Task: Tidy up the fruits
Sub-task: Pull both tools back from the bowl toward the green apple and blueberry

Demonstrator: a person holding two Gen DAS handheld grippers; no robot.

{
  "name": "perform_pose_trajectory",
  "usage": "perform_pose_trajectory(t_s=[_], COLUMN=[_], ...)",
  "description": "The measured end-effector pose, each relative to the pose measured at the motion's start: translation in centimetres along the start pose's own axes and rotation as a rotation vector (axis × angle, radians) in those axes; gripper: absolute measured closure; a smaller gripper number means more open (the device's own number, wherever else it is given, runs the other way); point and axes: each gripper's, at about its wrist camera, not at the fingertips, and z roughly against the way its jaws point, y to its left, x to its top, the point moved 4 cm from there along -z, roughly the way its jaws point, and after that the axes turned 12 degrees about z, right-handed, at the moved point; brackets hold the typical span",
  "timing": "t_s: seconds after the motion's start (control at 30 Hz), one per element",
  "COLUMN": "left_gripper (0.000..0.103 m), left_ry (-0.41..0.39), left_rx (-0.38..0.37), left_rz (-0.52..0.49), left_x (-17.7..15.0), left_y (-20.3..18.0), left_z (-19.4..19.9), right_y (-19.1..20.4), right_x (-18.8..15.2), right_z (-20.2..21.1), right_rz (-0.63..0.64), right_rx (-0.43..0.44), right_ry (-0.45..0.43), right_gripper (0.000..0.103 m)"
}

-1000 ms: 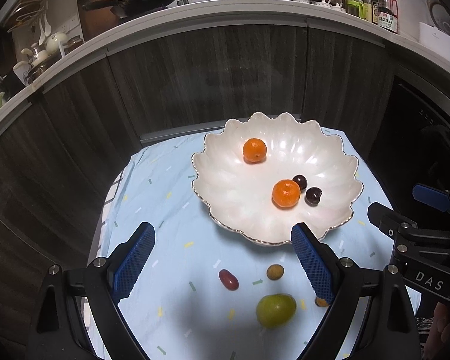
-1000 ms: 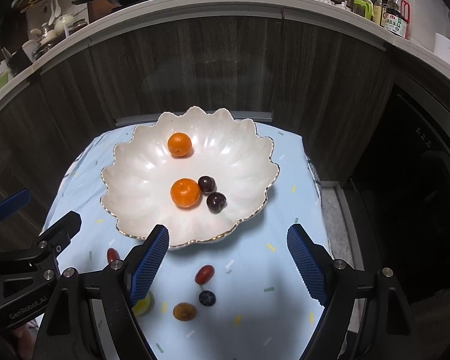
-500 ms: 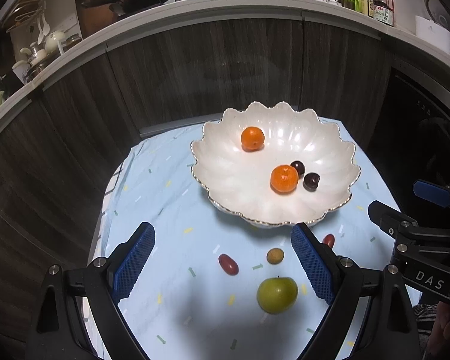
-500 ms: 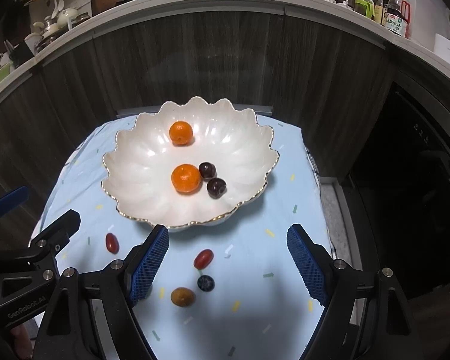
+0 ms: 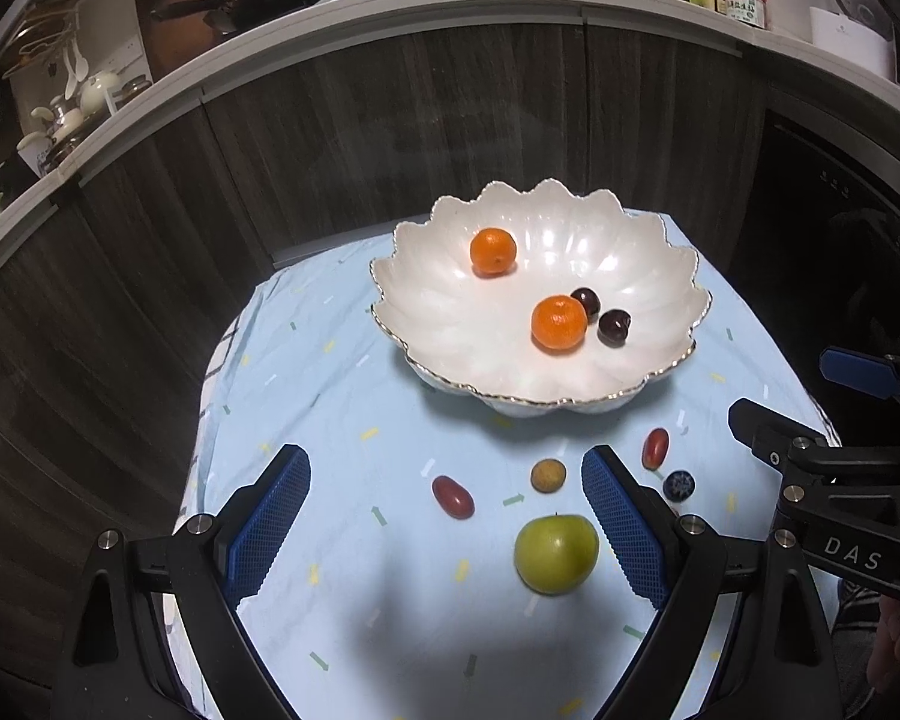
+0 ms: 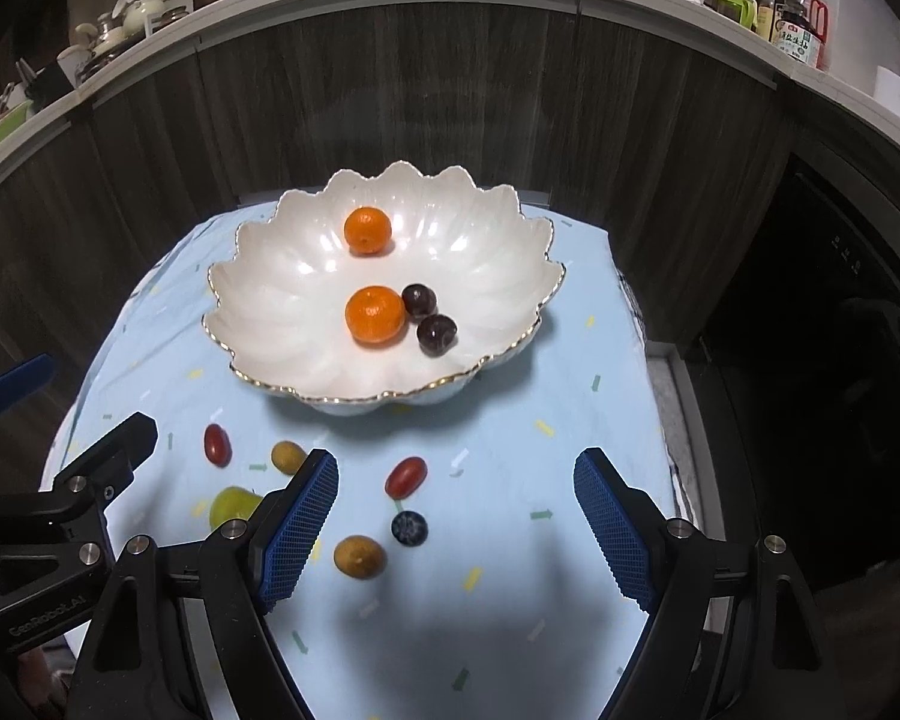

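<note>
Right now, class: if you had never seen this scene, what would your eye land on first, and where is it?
First the white scalloped bowl at the cloth's far end, holding two oranges and two dark cherries. Then the loose fruit on the blue cloth nearer the camera, chiefly the green apple, between the open left gripper and right gripper.

White scalloped bowl [image 6: 258, 276] with gilt rim, upright on the blue cloth [image 6: 510, 480]. Inside: two mandarins, one toward the far side [image 6: 367, 230], one central [image 6: 375, 314]; two dark cherries [image 6: 419, 300] [image 6: 437, 334] just beside the central one, the nearer-back cherry touching it.

On the cloth in front of the bowl, all apart from one another: green apple [image 5: 555, 552], two red grape tomatoes [image 6: 216, 444] [image 6: 406, 476], two small yellow-brown round fruits [image 6: 288, 456] [image 6: 359, 556], one blueberry [image 6: 409, 527].
</note>
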Motion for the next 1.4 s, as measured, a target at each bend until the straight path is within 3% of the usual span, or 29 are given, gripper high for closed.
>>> perform_pose_trajectory(t_s=[1.03,1.4], left_gripper=[0.011,0.020], left_ry=[0.147,0.173], left_rx=[-0.117,-0.123], left_rz=[-0.086,-0.082], left_x=[-6.6,-7.0], left_y=[-1.9,-2.7], left_z=[-3.1,-5.1], right_y=[2.3,1.4], right_x=[-3.5,-3.6], right_z=[-3.1,-5.1], right_rz=[0.072,0.037], right_rx=[0.075,0.052], right_ry=[0.102,0.130], right_gripper=[0.022,0.026])
